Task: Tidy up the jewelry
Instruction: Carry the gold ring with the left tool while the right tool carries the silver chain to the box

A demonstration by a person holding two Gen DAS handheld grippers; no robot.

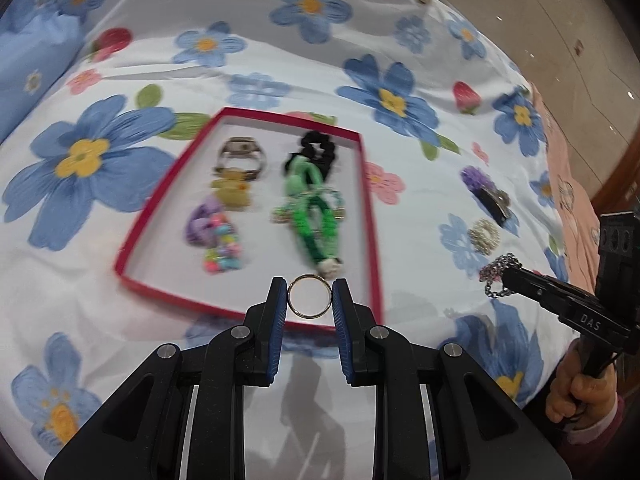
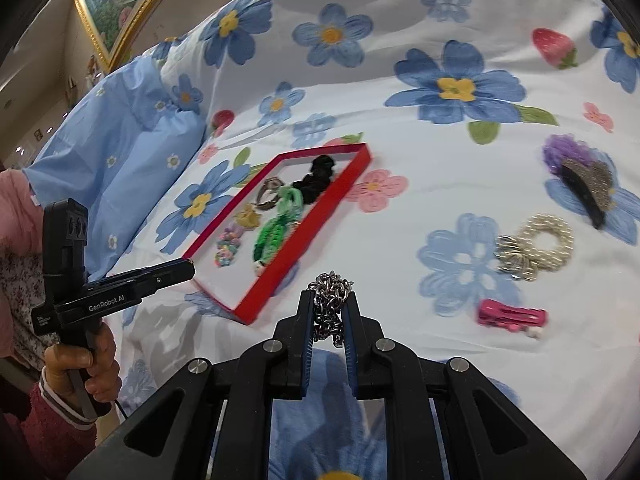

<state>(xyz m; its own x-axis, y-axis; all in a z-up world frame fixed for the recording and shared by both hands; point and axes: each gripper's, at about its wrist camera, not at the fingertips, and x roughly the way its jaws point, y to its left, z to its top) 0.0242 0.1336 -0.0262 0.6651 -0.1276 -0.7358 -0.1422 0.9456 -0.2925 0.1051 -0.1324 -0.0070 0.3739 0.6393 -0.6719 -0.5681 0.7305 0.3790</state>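
Floral bed (image 1: 280, 60): left gripper (image 1: 310, 300) jaws pinch thin, slippery ring (image 1: 310, 295) by rim; right gripper (image 2: 329, 312) jaws clamp limp chain (image 2: 330, 300), bunched.

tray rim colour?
Red, with a white inside; the tray shows best in the left wrist view.

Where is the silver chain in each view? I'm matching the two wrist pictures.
Left wrist view: the silver metal chain hangs at right, clamped in the right gripper.
Right wrist view: bottom centre, between that gripper's fingers.
Shared landmark: the red-rimmed shallow tray.
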